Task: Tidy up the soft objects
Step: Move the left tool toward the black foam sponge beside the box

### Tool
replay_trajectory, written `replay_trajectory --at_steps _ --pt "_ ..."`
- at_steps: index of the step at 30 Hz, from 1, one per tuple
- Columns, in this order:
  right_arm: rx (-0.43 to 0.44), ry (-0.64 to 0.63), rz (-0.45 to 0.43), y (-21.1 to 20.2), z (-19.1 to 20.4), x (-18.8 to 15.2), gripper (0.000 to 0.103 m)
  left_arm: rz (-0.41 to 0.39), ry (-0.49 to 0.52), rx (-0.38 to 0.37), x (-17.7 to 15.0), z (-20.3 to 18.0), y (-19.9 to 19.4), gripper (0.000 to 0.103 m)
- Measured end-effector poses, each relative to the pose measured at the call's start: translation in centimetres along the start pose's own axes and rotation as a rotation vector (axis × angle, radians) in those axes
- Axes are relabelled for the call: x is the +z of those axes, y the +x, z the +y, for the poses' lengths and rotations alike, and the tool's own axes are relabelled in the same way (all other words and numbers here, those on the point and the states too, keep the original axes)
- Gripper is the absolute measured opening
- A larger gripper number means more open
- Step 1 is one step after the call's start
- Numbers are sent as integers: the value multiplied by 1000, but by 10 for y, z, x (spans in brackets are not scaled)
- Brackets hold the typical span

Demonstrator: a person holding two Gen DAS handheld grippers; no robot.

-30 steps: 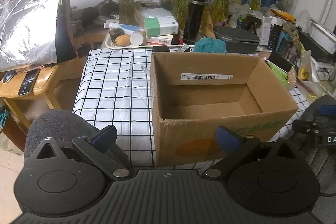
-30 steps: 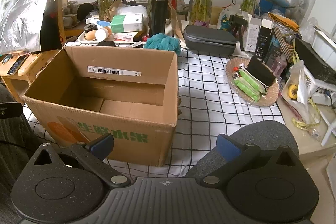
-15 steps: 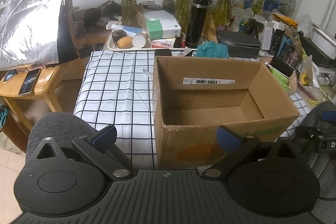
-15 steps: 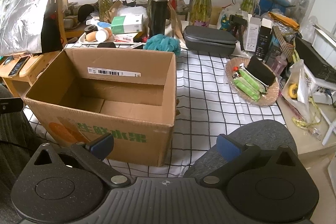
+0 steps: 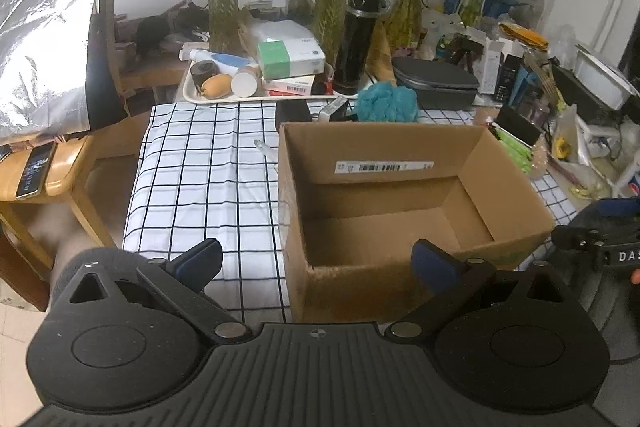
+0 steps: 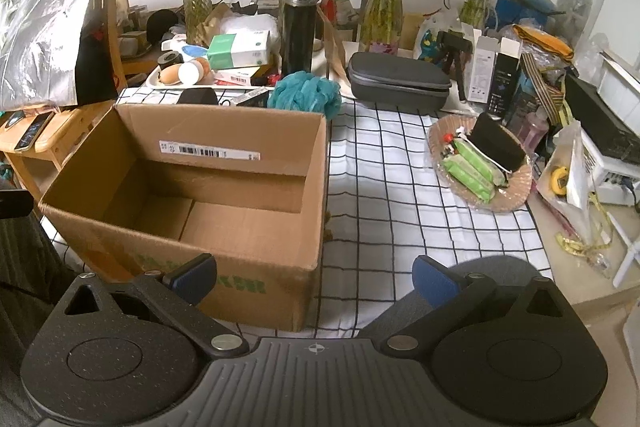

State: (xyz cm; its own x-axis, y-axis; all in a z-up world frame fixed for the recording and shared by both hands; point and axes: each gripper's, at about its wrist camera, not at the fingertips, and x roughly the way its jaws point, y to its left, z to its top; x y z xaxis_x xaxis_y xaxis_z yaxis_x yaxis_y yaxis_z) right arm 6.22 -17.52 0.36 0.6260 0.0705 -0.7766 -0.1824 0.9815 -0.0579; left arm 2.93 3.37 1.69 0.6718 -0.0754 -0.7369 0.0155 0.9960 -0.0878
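**Spotter:** Where are we on this?

**Me:** Right at the start, as I read it. The box (image 6: 224, 187) sits open on the checked cloth (image 6: 400, 195) and I see bare cardboard on its floor, nothing in it. Left gripper (image 5: 316, 259) is spread wide and empty, hanging at the near edge of the table over the box's left corner. Right gripper (image 6: 314, 277) is just as wide, also empty, over the box's right corner.

**Spotter:** And the soft stuff?

**Me:** The one clear candidate is the teal puff (image 6: 306, 93), lying on the cloth just behind the box's far wall, beside the black flask (image 6: 300, 27) and near the grey case (image 6: 400, 81). Neither gripper is anywhere near it; the whole box lies between.

**Spotter:** Anything else soft?

**Me:** Maybe the green packs (image 6: 472, 167) in the basket (image 6: 512, 195) on the right, well apart from the box. I can't tell from here whether they count.

**Spotter:** So nothing done.

**Me:** Nothing packed that I can see. My guess: reach over the box for the puff first, right gripper being on the easier side, then drop it in.
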Motion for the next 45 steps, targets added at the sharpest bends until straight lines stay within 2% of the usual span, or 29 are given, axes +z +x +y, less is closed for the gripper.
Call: replay_trajectory --at_steps 18,27,39,45 --pt "-6 44 12 31 -27 45 103 -4 -35 -36 36 17 25 103" --pt "28 78 14 52 -46 70 103 -19 -54 -63 56 24 42 103" --pt "72 141 -8 82 -66 93 103 -45 -101 -101 83 40 71 103" --pt "65 167 -22 103 -72 102 103 -43 -124 -109 98 47 95 103"
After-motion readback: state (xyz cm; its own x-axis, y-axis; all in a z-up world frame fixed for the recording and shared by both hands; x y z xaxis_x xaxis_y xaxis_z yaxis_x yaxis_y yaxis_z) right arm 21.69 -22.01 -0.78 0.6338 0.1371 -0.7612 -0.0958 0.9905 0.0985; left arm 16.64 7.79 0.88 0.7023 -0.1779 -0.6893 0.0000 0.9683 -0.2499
